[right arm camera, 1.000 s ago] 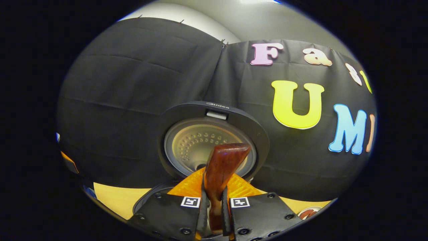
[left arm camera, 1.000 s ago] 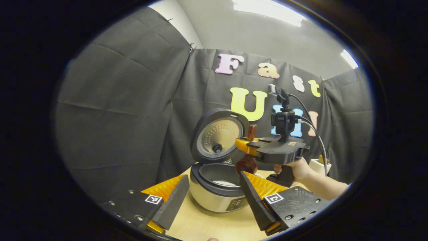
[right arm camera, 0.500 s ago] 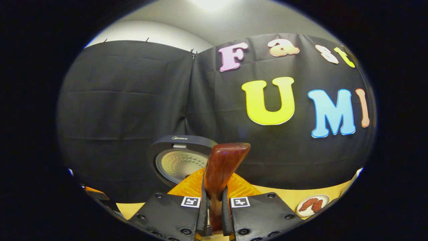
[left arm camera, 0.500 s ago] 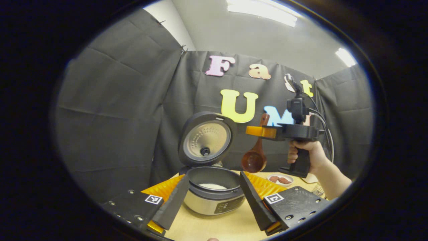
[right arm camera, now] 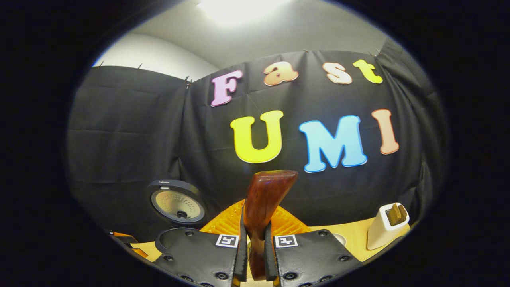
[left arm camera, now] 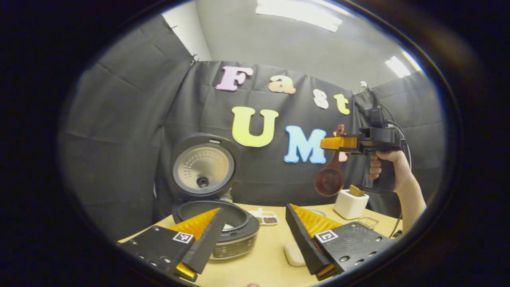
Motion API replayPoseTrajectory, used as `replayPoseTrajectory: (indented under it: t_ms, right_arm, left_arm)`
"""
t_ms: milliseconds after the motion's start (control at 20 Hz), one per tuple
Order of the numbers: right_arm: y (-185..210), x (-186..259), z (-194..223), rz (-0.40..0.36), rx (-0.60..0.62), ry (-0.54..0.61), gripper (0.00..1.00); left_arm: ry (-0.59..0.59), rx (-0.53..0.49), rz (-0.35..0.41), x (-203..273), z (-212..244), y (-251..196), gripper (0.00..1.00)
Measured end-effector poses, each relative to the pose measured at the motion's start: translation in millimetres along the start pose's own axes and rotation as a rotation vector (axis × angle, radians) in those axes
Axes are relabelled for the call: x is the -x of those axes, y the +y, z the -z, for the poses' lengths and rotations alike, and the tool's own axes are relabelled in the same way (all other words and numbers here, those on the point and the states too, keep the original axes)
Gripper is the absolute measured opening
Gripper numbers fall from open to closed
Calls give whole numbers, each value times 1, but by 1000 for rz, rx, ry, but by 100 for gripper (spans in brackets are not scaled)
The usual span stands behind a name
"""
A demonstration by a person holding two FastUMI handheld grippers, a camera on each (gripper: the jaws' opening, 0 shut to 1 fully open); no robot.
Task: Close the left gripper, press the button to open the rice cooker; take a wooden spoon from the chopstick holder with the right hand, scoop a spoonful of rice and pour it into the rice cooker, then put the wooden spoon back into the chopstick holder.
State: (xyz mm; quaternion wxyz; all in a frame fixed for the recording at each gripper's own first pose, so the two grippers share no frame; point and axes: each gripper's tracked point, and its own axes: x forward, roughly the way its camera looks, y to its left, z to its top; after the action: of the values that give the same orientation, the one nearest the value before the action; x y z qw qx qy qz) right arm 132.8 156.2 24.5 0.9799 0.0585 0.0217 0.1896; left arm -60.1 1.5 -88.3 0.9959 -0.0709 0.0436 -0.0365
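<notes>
Right gripper (right arm camera: 254,255): my jaws are clamped on the handle of the wooden spoon (right arm camera: 263,207); in the right gripper view the handle stands upright between the two fingers, its squared top rising above them.

Wooden spoon: in the left gripper view the spoon (left arm camera: 330,181) hangs bowl-down from my right gripper (left arm camera: 334,143), held in the air above and just to the cooker side of the chopstick holder (left arm camera: 350,203), not touching it.

Left gripper (left arm camera: 252,235): my jaws are spread wide with nothing between them, low over the table (left arm camera: 267,263), beside the rice cooker's front.

Rice cooker (left arm camera: 223,223): lid (left arm camera: 202,167) stands open and upright behind the pot; a little white shows inside the pot, behind my left finger.

Chopstick holder: white, upright on the table, well apart from the rice cooker on the far side from its lid; a wooden piece sticks out of its top.

Hand (left arm camera: 388,167): wrapped around the right gripper's grip, above the chopstick holder.

Small dish (left arm camera: 266,218): on the table between the rice cooker and the chopstick holder.
</notes>
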Motion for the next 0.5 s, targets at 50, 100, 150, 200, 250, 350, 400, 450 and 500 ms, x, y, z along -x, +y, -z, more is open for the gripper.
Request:
replayPoseTrajectory:
  t_ms: [50,100,150,200,250,350,400,450,500]
  right_arm:
    - [-19,11,-1,29,-7,3,19]
    - [-37,21,-1,62,-9,4,19]
    - [-55,32,-1,92,-9,6,15]
    - [-70,42,2,116,-12,12,15]
    - [-85,51,5,136,-18,21,16]
    - [-113,67,15,172,-38,44,19]
    - [-126,74,21,190,-46,54,19]
    - [-140,82,28,209,-56,63,19]
    - [-153,88,35,226,-67,70,19]
  left_arm:
    - [4,15,13,-2,3,-10,94]
    - [6,31,28,-3,4,-20,94]
    - [5,42,37,-4,5,-28,94]
    - [6,48,41,-5,6,-33,94]
    - [7,53,41,-6,7,-38,93]
    - [9,67,33,-11,10,-45,93]
    - [7,77,32,-12,12,-49,94]
    - [6,84,29,-12,13,-53,94]
    - [5,86,23,-11,15,-56,94]
